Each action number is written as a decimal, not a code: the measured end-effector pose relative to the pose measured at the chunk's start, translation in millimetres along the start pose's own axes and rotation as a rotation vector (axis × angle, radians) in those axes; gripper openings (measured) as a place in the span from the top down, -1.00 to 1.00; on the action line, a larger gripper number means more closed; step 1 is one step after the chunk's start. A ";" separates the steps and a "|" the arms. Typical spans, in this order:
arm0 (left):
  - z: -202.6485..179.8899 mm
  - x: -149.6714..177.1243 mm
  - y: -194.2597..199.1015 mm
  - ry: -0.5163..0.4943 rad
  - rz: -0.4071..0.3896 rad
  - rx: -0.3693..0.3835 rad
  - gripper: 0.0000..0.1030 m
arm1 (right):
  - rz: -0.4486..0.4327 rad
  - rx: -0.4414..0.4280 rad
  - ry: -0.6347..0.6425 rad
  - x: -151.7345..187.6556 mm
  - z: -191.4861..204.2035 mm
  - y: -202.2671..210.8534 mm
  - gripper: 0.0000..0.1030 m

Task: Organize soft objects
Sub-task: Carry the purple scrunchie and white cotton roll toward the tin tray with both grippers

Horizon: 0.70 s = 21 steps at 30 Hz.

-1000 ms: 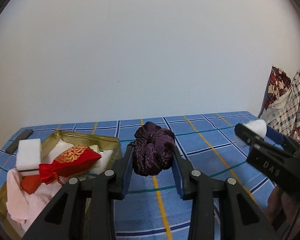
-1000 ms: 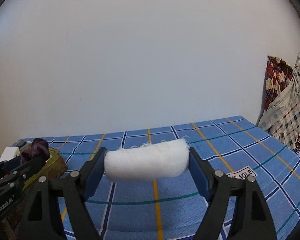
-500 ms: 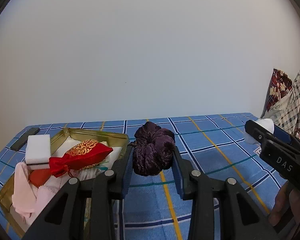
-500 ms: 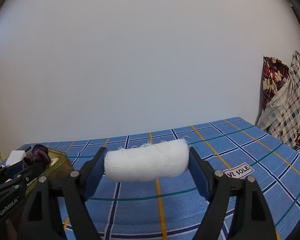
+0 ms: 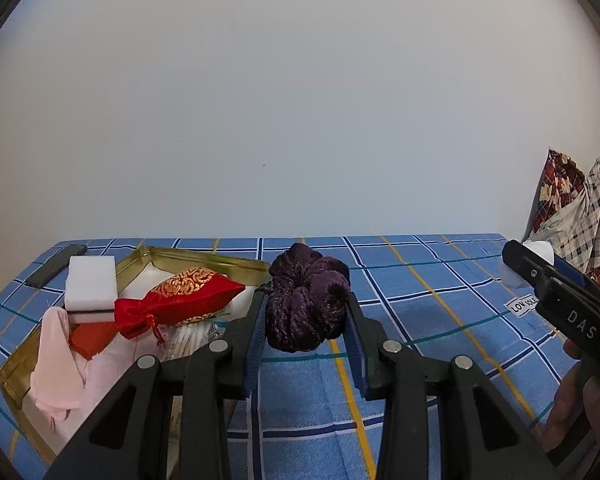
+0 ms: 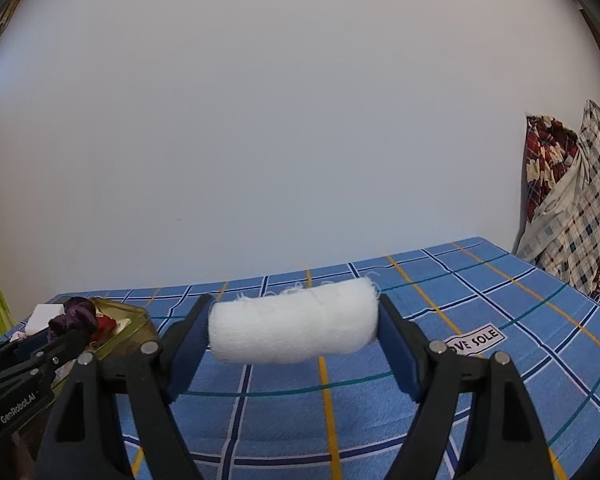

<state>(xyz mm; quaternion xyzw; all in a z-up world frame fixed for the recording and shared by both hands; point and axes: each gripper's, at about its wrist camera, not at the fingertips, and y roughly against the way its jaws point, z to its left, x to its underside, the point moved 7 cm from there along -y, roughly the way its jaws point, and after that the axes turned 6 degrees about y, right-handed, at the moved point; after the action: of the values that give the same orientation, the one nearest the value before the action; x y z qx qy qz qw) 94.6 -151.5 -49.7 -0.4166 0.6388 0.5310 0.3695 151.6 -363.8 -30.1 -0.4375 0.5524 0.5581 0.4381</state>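
With my left gripper (image 5: 306, 334) clamping the purple scrunchie (image 5: 306, 308) and my right gripper (image 6: 294, 334) clamping the white gauze roll (image 6: 294, 328), I carry both left over the gold tin (image 5: 204, 258) and release low.

I see a dark purple velvet scrunchie (image 5: 306, 300), a white gauze roll (image 6: 294, 326), a red-and-gold brocade pouch (image 5: 180, 304), and a blue checked tablecloth (image 5: 440, 292) lined yellow and navy.

Left gripper (image 5: 306, 312) clamps a dark purple velvet scrunchie (image 5: 306, 306) above the blue checked cloth (image 5: 420, 300).

To its left, a gold tin tray (image 5: 204, 257) holds a red brocade pouch (image 5: 180, 302), white foam block (image 5: 91, 284) and pale pink fabric (image 5: 54, 364); the right gripper (image 5: 540, 268) shows at the far right.
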 end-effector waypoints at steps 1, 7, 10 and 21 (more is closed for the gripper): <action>0.9 0.1 1.5 0.002 -0.002 0.001 0.25 | -0.004 -0.001 0.004 -0.2 1.0 1.2 -0.54; 8.6 0.4 9.6 0.019 -0.017 -0.003 0.25 | -0.019 -0.015 0.036 -0.4 10.8 7.3 -0.54; 10.9 0.5 10.2 0.028 -0.015 -0.006 0.25 | -0.025 -0.022 0.047 -0.5 15.5 10.2 -0.54; 16.0 -1.1 19.7 0.034 -0.046 -0.041 0.25 | -0.037 -0.064 0.072 0.0 26.8 15.2 -0.54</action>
<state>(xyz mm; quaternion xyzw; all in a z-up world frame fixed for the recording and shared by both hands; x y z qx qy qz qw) 77.2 -133.8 -44.0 -0.4478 0.6243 0.5279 0.3621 136.7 -337.2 -26.4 -0.4813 0.5413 0.5513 0.4140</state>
